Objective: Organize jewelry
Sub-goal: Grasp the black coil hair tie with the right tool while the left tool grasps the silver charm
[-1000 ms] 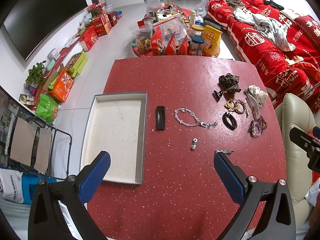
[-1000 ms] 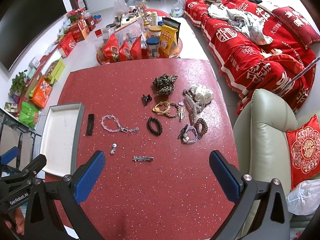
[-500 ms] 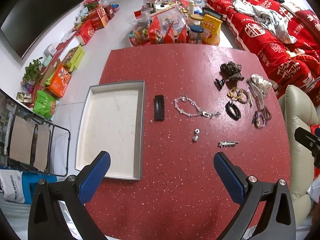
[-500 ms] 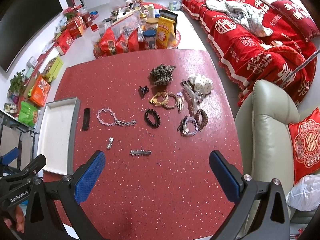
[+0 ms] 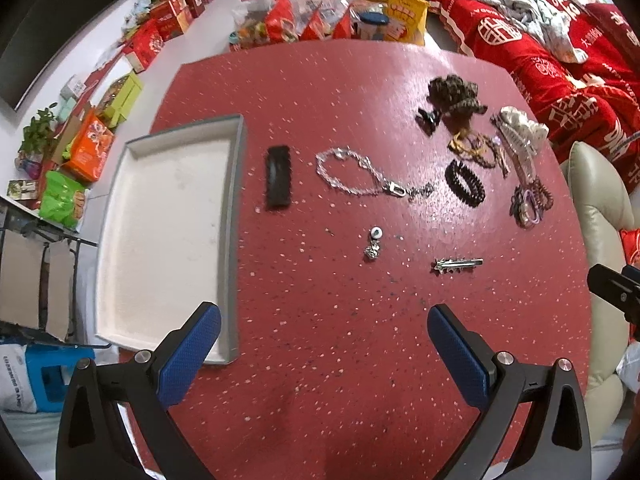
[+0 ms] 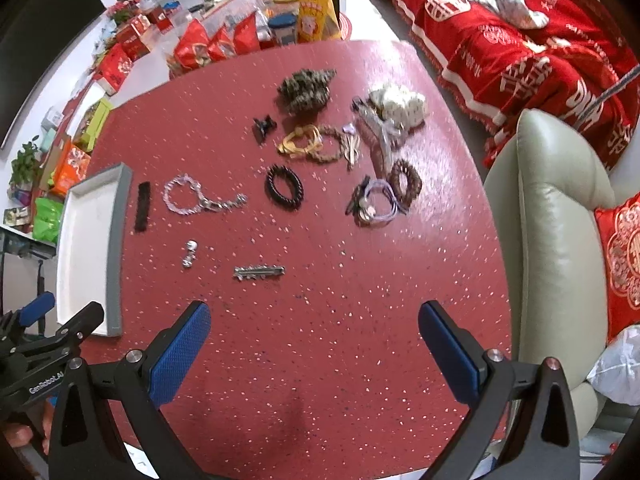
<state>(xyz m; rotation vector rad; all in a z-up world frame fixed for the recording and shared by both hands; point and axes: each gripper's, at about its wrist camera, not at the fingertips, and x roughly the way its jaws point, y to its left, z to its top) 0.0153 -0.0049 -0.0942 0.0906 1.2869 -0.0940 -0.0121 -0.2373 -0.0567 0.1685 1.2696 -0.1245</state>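
On the red speckled table (image 5: 328,92) lie a grey-rimmed white tray (image 5: 234,208) at the left, a black hair clip (image 5: 278,177), a silver chain bracelet (image 5: 360,174), a small silver charm (image 5: 373,243), a silver bar clip (image 5: 458,264), a black coil hair tie (image 5: 464,182) and a heap of scrunchies and hair ties (image 5: 492,140). My left gripper (image 5: 324,344) hovers open above the near table edge, holding nothing. My right gripper (image 6: 314,340) is open too, empty, with the bar clip (image 6: 259,271) just ahead of it and the tray (image 6: 116,240) at far left.
A cream leather chair (image 6: 548,216) stands against the table's right side. Red-covered sofas (image 6: 520,36) run along the back right. Snack bags and jars (image 5: 352,16) crowd the floor beyond the far edge. Boxes and a plant (image 5: 80,128) line the left wall.
Both grippers have moved forward and lower over the table, so the jewelry and tray appear larger and nearer. Nothing on the table has shifted and both grippers stay open.
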